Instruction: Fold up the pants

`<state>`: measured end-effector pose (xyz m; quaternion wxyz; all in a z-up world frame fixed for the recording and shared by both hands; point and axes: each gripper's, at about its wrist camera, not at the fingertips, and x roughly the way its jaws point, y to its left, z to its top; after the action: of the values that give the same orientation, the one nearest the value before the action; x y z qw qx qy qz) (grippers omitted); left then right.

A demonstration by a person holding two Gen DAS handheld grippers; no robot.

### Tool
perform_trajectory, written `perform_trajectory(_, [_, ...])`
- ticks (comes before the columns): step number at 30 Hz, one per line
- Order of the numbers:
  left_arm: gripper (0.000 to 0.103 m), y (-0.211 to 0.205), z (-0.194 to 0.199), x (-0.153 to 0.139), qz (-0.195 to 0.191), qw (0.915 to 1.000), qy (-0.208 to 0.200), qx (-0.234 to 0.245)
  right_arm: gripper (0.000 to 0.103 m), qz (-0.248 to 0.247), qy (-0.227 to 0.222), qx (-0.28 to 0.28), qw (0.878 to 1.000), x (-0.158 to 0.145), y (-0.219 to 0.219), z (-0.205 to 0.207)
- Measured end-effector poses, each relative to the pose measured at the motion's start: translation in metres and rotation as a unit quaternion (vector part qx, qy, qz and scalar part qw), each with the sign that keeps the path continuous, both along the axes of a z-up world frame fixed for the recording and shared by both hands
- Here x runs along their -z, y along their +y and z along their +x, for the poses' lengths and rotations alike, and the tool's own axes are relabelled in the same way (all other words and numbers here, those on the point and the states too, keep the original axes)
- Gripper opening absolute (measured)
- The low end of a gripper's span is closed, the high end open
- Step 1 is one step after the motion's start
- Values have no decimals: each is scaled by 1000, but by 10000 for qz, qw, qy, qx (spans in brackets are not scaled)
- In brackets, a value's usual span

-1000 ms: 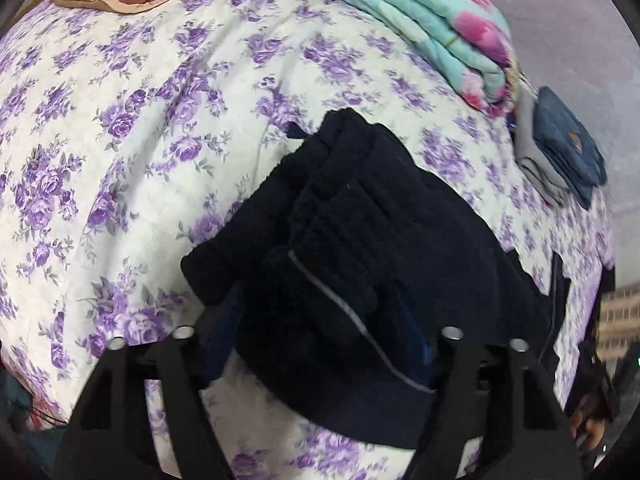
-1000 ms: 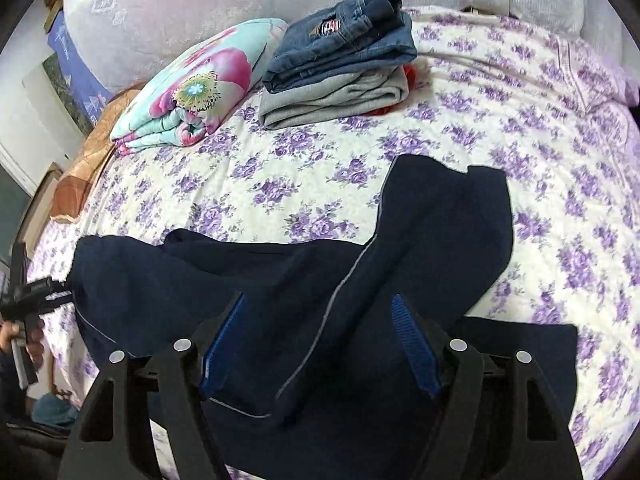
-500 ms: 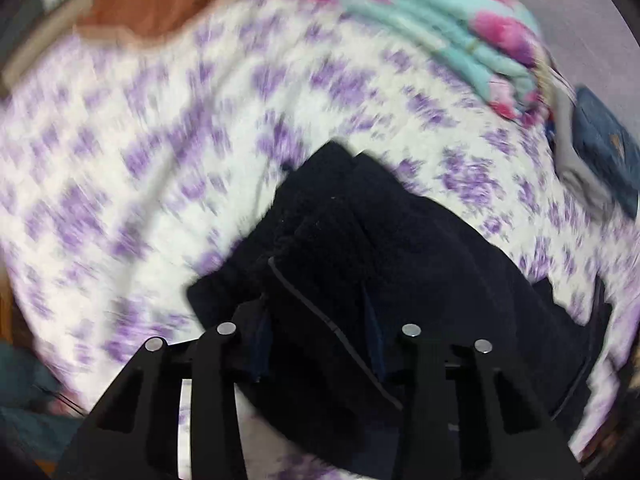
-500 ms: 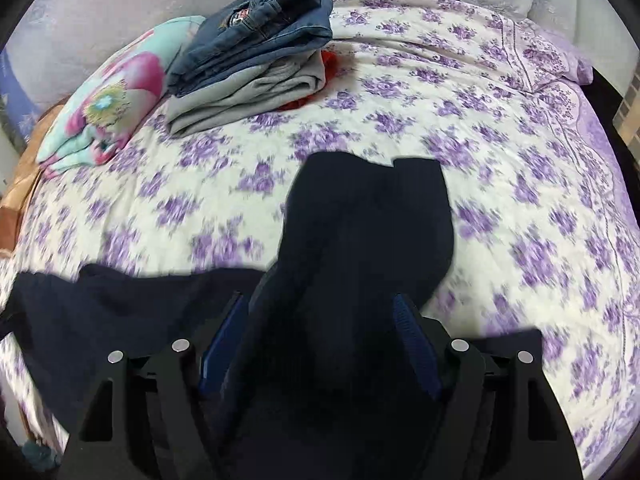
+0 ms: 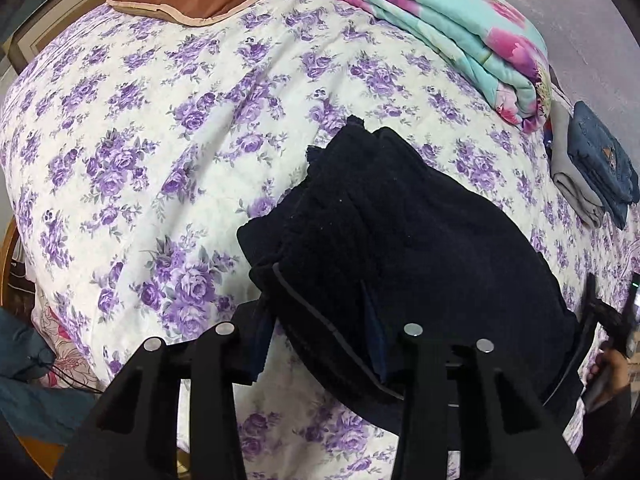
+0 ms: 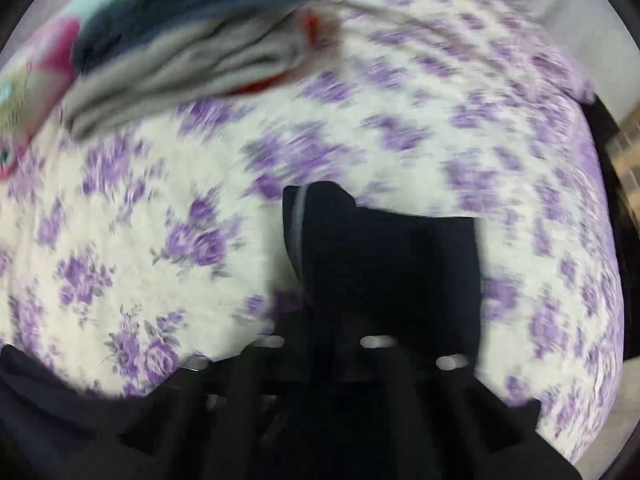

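Pants bunched between fingers of both tools, each clamped on fabric.

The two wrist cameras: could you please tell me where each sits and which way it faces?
Left wrist: sits behind the left claw, facing across the bed over the pants; the other hand shows at right.
Right wrist: behind the right claw, blurred, facing the clothes pile.
Shared: pants, bed, clothes pile.
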<state>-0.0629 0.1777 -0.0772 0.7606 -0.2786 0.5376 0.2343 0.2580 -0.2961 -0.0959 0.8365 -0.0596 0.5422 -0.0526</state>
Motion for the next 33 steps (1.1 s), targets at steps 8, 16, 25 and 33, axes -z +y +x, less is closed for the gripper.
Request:
perform_trajectory(8, [39,6,15,-19,100,9990,-113,420,6,1762,-1307,655,9734,-107,-140,-141])
perform_trajectory(16, [39,10,10,-3,43,9978,164,648,6,2772,-571,1930,9395,-13,-209,-255])
perform_trajectory(25, [39,11,5,-4,49,9973,-30,727,78,2554,-502,2251,9389,1,-213,-275])
perform_trajectory(33, [18,50,-24,-20,421,9982,-248,-353,78,1722,-939,2360,9517,-31,-222,-254])
